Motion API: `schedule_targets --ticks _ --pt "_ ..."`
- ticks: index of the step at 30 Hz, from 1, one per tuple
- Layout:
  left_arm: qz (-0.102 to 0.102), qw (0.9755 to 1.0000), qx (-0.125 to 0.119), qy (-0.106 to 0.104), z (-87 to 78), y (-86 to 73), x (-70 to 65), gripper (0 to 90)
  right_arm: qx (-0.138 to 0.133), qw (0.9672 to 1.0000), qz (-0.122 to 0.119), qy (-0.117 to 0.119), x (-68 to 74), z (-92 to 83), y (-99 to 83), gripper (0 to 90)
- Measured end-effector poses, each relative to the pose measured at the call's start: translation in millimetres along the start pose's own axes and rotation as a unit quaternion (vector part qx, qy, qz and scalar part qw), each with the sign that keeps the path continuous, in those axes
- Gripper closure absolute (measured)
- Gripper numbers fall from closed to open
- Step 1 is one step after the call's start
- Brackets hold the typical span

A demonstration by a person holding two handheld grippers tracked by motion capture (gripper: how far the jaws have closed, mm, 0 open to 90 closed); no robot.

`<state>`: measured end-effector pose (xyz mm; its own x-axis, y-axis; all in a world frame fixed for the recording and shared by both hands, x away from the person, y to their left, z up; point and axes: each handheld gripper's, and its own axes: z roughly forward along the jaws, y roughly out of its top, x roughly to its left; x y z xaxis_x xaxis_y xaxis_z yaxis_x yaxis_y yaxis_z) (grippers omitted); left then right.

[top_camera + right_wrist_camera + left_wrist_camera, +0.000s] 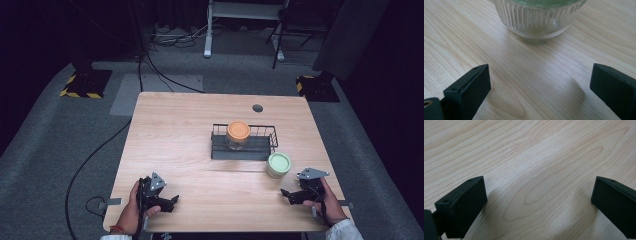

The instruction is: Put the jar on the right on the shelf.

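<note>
A black wire basket (pixel 265 135) stands on the wooden table (pixel 190 130), and a glass jar with an orange lid (pixel 238 133) sits inside it. Just right of the basket's front stands a ribbed glass jar with a green lid (pixel 278 164); in the right gripper view that jar (pixel 536 20) rises close ahead. My right gripper (pixel 294 196) rests near the table's front right, open, a short way in front of the green-lidded jar. My left gripper (pixel 170 202) lies at the front left, open over bare wood (pixel 536 185), nothing between its jaws.
A small round hole (pixel 257 108) marks the table's far side. Grey carpet surrounds the table, with cables (pixel 100 150), yellow-black striped stand bases (pixel 82 85) and a white frame leg (pixel 207 35) beyond the far edge.
</note>
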<state>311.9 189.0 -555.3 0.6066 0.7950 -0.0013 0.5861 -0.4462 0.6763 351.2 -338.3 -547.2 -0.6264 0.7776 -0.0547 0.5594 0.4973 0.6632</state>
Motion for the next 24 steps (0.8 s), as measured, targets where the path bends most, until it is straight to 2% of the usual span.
schedule_targets --ticks 24 --pt "0.000 1.0000 0.000 0.000 0.0 0.0 0.0 0.0 -0.023 0.9997 -0.004 -0.004 -0.7 -5.2 27.8 3.4"
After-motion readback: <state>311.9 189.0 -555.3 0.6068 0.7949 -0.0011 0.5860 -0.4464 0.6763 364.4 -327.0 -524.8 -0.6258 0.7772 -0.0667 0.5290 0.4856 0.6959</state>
